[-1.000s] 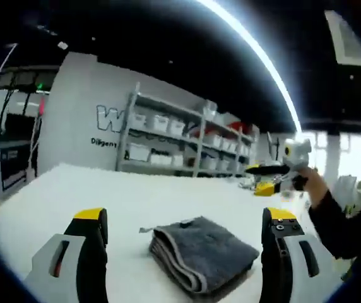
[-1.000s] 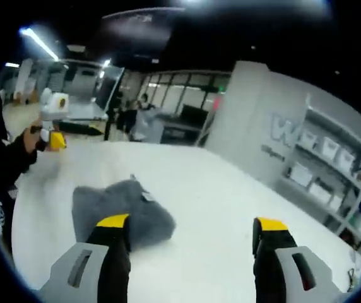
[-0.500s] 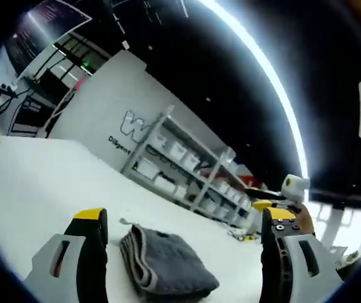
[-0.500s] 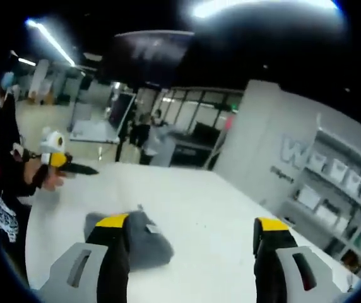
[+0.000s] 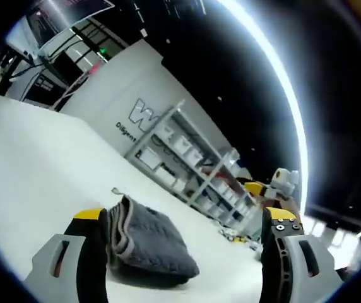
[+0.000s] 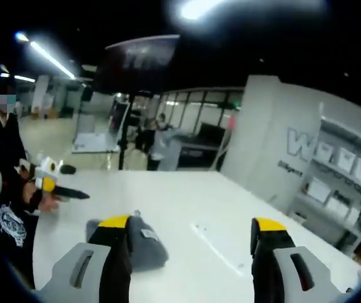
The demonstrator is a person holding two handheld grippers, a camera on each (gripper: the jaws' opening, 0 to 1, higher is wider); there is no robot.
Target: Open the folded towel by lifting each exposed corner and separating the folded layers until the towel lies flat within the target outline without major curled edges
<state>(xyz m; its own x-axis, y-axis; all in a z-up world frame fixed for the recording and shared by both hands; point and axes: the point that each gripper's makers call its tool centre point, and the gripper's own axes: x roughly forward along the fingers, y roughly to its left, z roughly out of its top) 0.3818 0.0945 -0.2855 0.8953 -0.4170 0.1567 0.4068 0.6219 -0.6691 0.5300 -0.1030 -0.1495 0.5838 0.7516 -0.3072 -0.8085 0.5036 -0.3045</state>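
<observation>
Towel (image 5: 147, 243) folded on white table (image 5: 35, 164).

My white table (image 5: 35, 164) under the work, grey wall with big lettering (image 5: 144, 117) beyond it, metal shelving of white bins (image 5: 187, 158) alongside, ceiling light strip (image 5: 281, 82) overhead, people standing far off (image 6: 150, 134)

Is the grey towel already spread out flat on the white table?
No, the grey towel lies folded in thick stacked layers on the white table.
</observation>
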